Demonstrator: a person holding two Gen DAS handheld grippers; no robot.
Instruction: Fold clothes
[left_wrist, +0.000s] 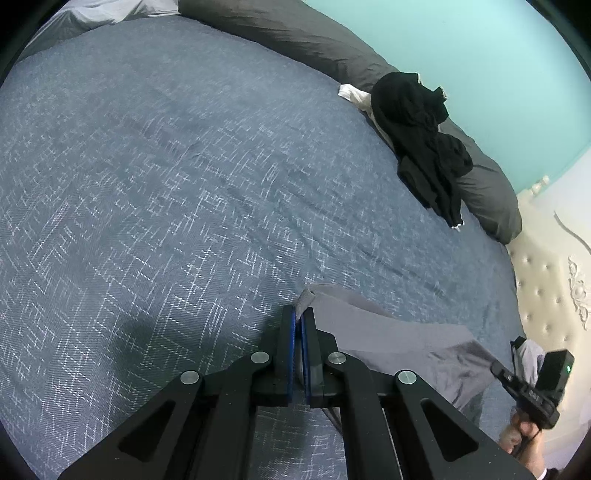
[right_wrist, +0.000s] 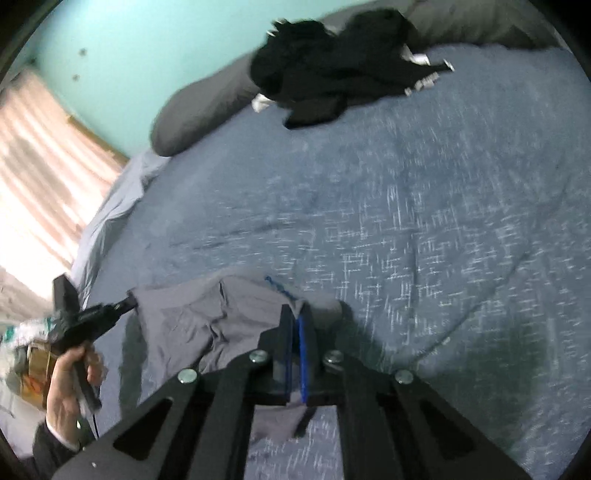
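Both grippers clamp a grey garment lifted just above the blue patterned bedspread. The left gripper has its blue-lined jaws pressed together on a bunched corner of the cloth, the fabric poking up between the black fingers. The right gripper is likewise clenched on the opposite corner, cloth wrinkling out from between its pads, with a thin blue thread on the fabric just beyond its tips. The garment hangs stretched between the two tools, sagging in soft folds toward the bedspread, and a loose flap of it hangs below the right gripper. Both tools tilt downward toward the bedspread. In the right wrist view, the person's left hand wraps around the pistol-style handle of the left tool, a dark sleeve at the wrist; that view is smeared with blur. At the far edge of the bedspread, a heap of black clothes lies against a long dark grey pillow, with a scrap of white cloth peeking out from under the heap. A turquoise wall rises behind the pillow.
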